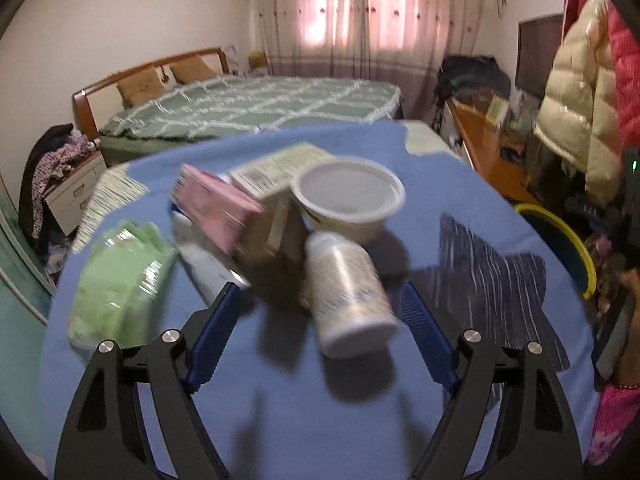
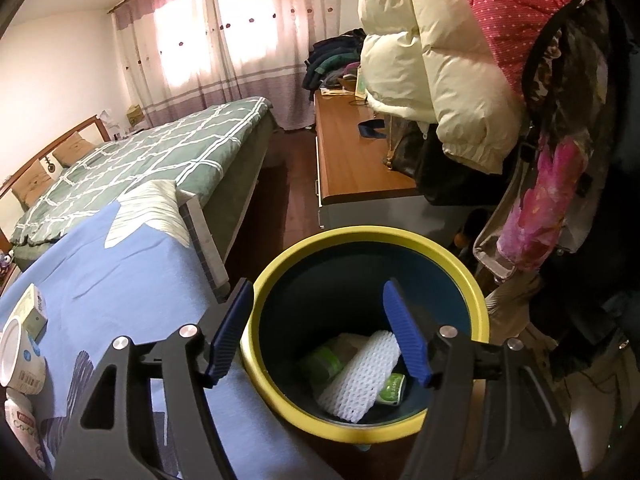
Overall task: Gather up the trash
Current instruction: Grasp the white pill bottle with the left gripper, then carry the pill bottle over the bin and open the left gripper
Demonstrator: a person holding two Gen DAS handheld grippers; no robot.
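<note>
- The left gripper (image 1: 316,296) has two matte black arms, each shaped as an open triangular frame with cut-out windows.
- Each of its arms carries two round silver screw heads, at about 8 and 4 o'clock in the left wrist view.
- Its fingers (image 1: 216,328) are long deep-blue pads with fine ribbing along the inner faces.
- The right gripper (image 2: 318,300) is built the same: black cut-out arms, silver screw heads, ribbed blue fingers (image 2: 406,336).
- At 4 o'clock in the left wrist view a pink patterned sleeve (image 1: 610,420) shows, with a red beaded bracelet (image 1: 626,386) above its cuff.
</note>
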